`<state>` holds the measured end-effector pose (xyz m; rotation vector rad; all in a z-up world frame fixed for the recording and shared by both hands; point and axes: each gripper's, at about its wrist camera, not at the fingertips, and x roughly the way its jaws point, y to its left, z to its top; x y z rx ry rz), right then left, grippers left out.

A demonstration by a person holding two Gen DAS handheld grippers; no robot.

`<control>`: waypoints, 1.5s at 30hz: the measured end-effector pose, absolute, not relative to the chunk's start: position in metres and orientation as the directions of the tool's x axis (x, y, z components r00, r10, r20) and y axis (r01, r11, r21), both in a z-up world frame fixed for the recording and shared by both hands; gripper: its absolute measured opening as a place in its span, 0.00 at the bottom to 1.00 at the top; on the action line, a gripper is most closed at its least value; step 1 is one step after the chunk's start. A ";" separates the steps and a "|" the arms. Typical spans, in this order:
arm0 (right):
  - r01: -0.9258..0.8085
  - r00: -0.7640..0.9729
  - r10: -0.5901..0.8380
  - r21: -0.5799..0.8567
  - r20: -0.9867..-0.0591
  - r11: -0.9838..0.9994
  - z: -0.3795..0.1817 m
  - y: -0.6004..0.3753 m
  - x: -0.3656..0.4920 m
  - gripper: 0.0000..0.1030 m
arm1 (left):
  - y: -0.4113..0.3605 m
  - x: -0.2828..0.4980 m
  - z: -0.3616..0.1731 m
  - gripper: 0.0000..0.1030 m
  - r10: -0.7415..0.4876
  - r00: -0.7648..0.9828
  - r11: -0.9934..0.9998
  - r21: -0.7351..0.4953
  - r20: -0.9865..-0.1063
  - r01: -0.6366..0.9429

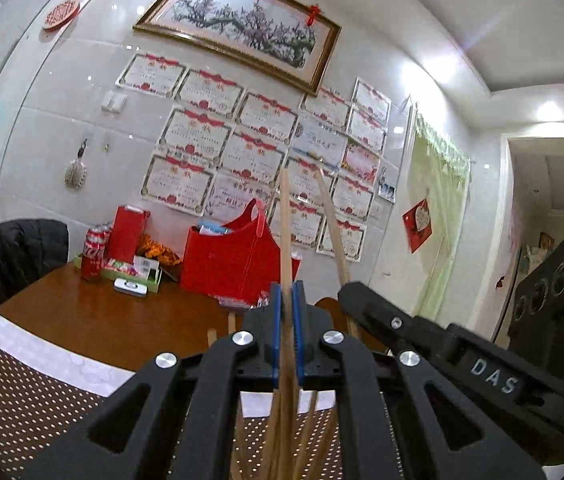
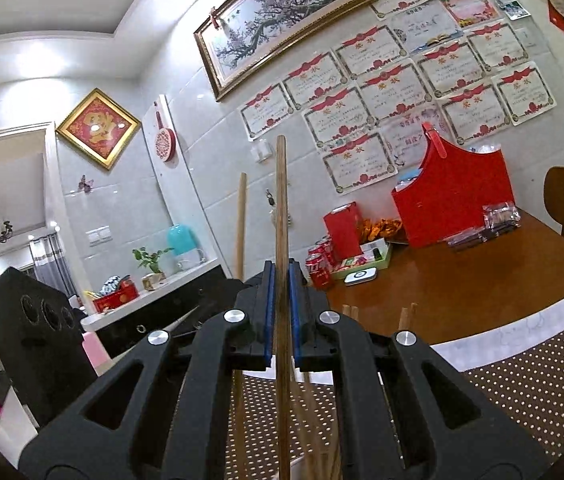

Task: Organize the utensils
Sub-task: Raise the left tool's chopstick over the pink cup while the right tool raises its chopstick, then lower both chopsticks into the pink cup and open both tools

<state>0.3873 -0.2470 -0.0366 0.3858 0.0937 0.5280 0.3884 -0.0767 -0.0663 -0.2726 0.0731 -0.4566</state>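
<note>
Each claw is clamped on 1 upright chopstick: left claw [image 1: 286,292] on the pale chopstick [image 1: 285,220], right claw [image 2: 281,276] on the darker chopstick [image 2: 280,200], both above the loose chopsticks [image 2: 378,314] on the tabletop [image 2: 482,276]. Keep both sticks vertical and apart while carrying.

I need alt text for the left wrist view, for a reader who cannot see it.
The left claw is shut on one upright wooden chopstick; beside it the right claw holds another chopstick. Behind stand a brown table with a red bag and a wall of certificates.
</note>
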 end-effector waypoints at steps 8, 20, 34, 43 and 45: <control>-0.456 0.865 0.501 0.382 -0.024 0.804 -0.058 -0.247 0.401 0.07 | -0.081 0.398 -0.085 0.05 -0.418 0.907 0.880 -0.269 -0.043 0.393; -0.440 0.869 0.493 0.386 -0.046 0.811 -0.073 -0.247 0.402 0.07 | -0.083 0.399 -0.098 0.05 -0.412 0.908 0.888 -0.261 -0.082 0.379; -0.438 0.875 0.483 0.366 -0.036 0.821 -0.076 -0.245 0.399 0.07 | -0.077 0.397 -0.103 0.05 -0.410 0.909 0.887 -0.267 -0.081 0.376; -0.415 0.888 0.459 0.384 -0.027 0.825 -0.079 -0.254 0.395 0.73 | -0.067 0.396 -0.101 0.13 -0.400 0.913 0.889 -0.280 -0.084 0.363; -0.415 0.892 0.452 0.391 -0.003 0.821 -0.076 -0.258 0.391 0.78 | -0.063 0.394 -0.099 0.31 -0.393 0.917 0.890 -0.282 -0.075 0.358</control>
